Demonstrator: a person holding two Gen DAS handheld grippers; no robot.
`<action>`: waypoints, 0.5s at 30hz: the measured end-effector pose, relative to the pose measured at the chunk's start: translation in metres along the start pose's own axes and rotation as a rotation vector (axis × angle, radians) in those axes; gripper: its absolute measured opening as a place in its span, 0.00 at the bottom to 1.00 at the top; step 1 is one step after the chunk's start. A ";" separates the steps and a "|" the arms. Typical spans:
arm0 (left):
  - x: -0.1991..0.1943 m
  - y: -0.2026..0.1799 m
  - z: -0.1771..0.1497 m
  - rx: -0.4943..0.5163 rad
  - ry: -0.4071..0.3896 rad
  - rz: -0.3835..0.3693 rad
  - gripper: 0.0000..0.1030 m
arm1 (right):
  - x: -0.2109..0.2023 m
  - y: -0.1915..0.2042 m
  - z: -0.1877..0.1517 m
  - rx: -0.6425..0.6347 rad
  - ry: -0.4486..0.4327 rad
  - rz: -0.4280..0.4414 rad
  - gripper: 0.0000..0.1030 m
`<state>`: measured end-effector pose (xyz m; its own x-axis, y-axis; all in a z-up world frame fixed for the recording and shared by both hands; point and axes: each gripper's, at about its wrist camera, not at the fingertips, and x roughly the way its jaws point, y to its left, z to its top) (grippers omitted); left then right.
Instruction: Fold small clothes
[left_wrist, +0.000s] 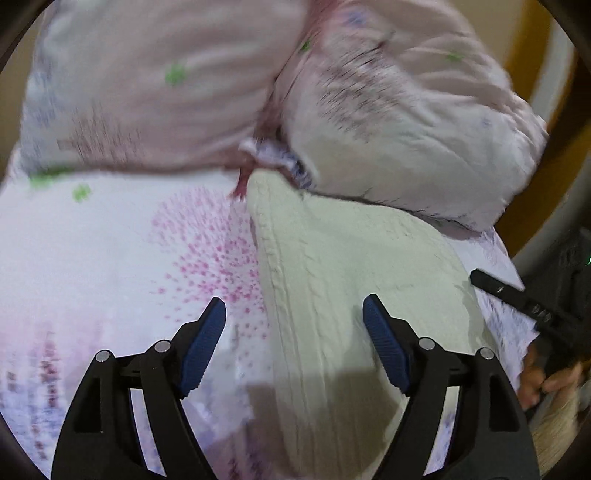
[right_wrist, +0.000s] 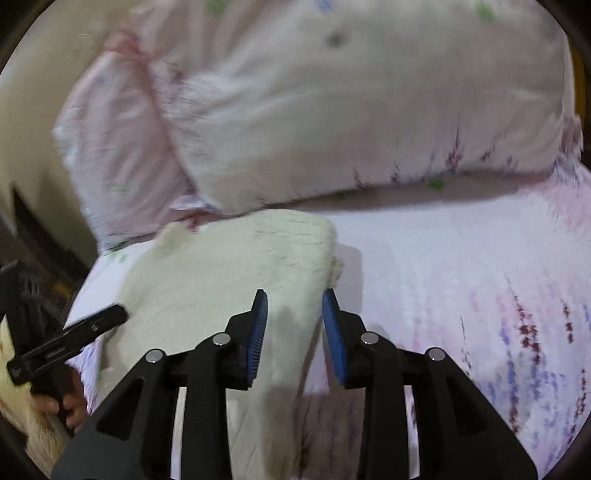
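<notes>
A cream knitted garment lies folded flat on the flowered bedsheet. My left gripper hovers over its left edge, jaws wide open, nothing pressed between the blue pads. In the right wrist view the same garment stretches left of centre. My right gripper stands over its right edge, jaws partly apart, with the cloth lying below and no pad pressing on it. Each view shows a black finger of the other gripper at the side, the other such finger included, held by a hand.
Two plump floral pillows lie at the head of the bed, right behind the garment; the nearer pillow fills the right wrist view. The sheet spreads to the right. The bed's edge and dark floor are at the left.
</notes>
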<state>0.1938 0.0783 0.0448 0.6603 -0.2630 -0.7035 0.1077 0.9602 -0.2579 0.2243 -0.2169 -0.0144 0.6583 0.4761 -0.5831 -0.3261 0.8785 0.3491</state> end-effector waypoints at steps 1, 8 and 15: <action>-0.006 -0.003 -0.003 0.023 -0.013 0.008 0.76 | -0.008 0.004 -0.004 -0.026 -0.006 0.022 0.30; -0.013 -0.016 -0.036 0.126 0.038 0.030 0.76 | -0.036 0.029 -0.045 -0.198 0.038 0.058 0.23; 0.015 -0.012 -0.047 0.093 0.090 0.040 0.82 | 0.000 0.037 -0.058 -0.230 0.145 -0.059 0.19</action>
<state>0.1671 0.0581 0.0067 0.5963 -0.2274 -0.7699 0.1538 0.9736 -0.1685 0.1731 -0.1826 -0.0439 0.5823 0.4096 -0.7022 -0.4463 0.8831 0.1451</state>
